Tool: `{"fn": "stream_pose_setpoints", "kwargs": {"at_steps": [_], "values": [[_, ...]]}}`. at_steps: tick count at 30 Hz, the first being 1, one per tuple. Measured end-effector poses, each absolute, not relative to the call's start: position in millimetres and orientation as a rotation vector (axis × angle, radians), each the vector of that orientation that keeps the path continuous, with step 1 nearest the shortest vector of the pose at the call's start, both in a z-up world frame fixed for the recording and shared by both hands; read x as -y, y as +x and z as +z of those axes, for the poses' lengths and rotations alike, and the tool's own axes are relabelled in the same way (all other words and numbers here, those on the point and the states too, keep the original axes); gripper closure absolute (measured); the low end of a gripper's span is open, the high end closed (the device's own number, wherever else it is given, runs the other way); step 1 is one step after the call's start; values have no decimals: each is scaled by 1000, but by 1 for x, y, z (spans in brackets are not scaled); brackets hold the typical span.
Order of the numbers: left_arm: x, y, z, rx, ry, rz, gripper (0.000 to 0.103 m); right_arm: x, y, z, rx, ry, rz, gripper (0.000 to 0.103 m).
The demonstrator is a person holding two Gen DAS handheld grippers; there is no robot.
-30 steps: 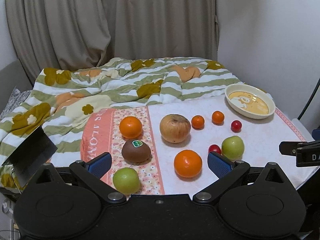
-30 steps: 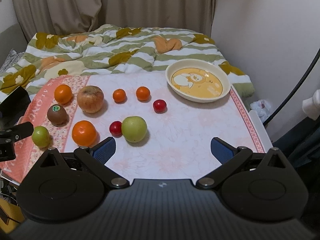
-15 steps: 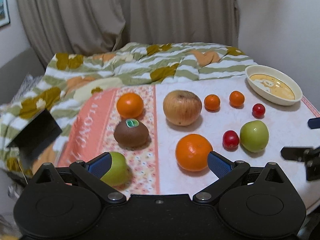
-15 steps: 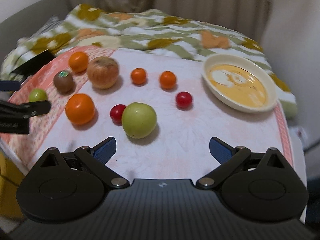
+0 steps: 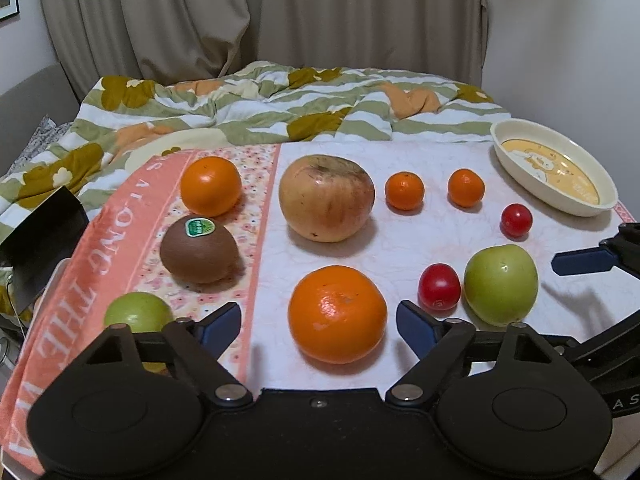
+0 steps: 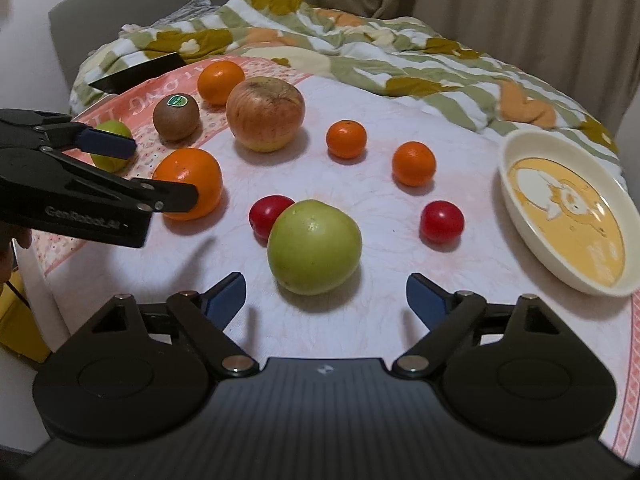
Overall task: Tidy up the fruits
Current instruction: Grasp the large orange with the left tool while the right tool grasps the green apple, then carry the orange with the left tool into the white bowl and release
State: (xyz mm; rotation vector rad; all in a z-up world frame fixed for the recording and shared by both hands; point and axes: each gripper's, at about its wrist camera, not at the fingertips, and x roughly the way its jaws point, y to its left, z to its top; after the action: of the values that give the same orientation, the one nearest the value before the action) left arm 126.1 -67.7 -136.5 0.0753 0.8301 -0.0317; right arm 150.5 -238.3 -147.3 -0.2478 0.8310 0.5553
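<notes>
My left gripper (image 5: 320, 320) hangs low over the table with a large orange (image 5: 338, 314) between its blue pads (image 5: 224, 320). Its jaws are closing, and a gap still shows on both sides of the orange. My right gripper (image 6: 326, 288) stands open just short of a green apple (image 6: 314, 246), with nothing gripped. Two cherry tomatoes (image 6: 270, 212) (image 6: 442, 220), two small mandarins (image 6: 346, 139) (image 6: 414, 162) and a big pale apple (image 6: 264, 114) lie beyond. A kiwi (image 5: 198, 250), another orange (image 5: 210, 186) and a small green apple (image 5: 138, 312) sit on the pink cloth (image 5: 120, 232).
A cream dish (image 6: 516, 216) with a yellow picture stands at the table's right, with nothing in it. A striped flowered blanket (image 5: 280, 104) is bunched behind the table, with curtains and wall beyond. A black flat object (image 5: 40, 248) juts up at the left edge.
Both grippers have come down and closer to the fruit. The left jaws have narrowed around the large orange. The right view has rolled and now faces the green apple.
</notes>
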Motion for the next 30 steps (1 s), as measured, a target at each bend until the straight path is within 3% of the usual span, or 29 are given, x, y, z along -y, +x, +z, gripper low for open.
{"fn": "stream_pose_setpoints", "kwargs": {"at_steps": [6, 18, 21, 30], "values": [[73, 135, -143, -862, 68, -43, 39, 234, 163, -151, -838, -249, 605, 14], [75, 132, -144, -864, 65, -29, 40, 230, 173, -154, -838, -263, 647, 23], [75, 129, -144, -864, 69, -25, 40, 229, 173, -155, -837, -267, 661, 31], [81, 116, -132, -848, 59, -19, 41, 241, 166, -148, -825, -239, 649, 32]]}}
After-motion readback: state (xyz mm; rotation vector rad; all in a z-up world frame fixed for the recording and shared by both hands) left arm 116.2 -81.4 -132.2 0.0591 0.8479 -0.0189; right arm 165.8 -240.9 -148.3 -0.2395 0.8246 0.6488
